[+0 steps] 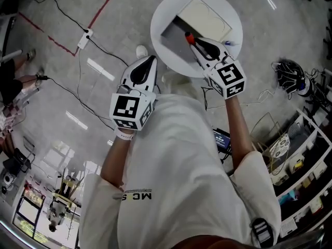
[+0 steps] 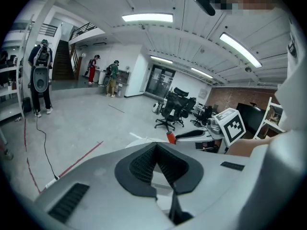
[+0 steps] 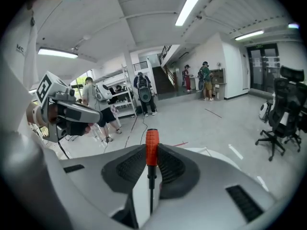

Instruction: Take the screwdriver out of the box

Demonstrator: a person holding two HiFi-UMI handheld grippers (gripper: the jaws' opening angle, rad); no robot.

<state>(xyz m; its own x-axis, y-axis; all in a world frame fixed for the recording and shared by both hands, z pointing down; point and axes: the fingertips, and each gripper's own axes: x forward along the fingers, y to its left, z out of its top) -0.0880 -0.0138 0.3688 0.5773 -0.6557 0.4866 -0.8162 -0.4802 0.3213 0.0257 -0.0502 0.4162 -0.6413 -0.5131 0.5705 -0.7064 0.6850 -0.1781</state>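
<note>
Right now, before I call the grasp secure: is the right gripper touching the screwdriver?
Touching. The right gripper view shows the right gripper with its jaws closed on the orange handle of the screwdriver, a pad against each side.

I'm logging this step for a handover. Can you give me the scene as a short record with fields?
table: round, white
box: open, on the table
screwdriver: orange handle, sticking out past the fingers
right gripper: shut on screwdriver, over the box in the head view
left gripper: shut, empty, beside the table
</note>
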